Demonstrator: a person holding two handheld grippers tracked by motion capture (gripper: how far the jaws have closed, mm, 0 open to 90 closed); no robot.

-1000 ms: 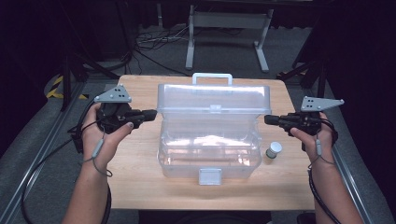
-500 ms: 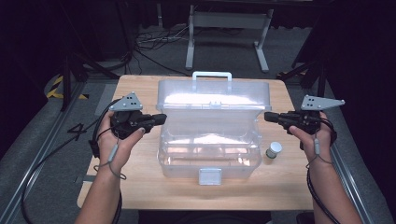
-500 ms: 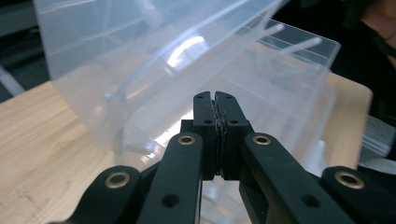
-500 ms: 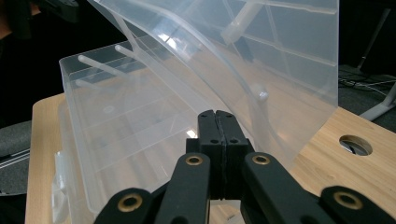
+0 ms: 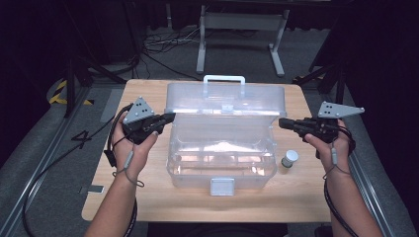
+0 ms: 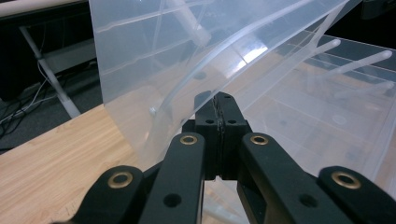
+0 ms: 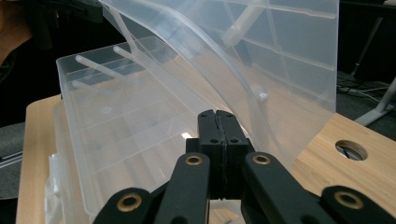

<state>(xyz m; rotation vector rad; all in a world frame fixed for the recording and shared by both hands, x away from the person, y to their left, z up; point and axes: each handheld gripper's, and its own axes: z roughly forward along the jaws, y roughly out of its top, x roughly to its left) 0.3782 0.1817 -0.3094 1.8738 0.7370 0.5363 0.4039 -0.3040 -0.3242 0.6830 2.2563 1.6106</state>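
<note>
A clear plastic storage box stands in the middle of the wooden table with its lid raised and tilted back, a white handle on the lid's far edge. My left gripper is shut with nothing in it, its tip right at the lid's left end; the left gripper view puts the closed jaws against the lid's curved edge. My right gripper is shut and empty beside the lid's right end, with its jaws close to the lid.
A small white-capped bottle stands on the table just right of the box. A white latch hangs at the box's front. A metal stand and cables lie on the floor behind the table.
My left gripper has moved right and down, from left of the box to the lid's left end. The right gripper has stayed where it was.
</note>
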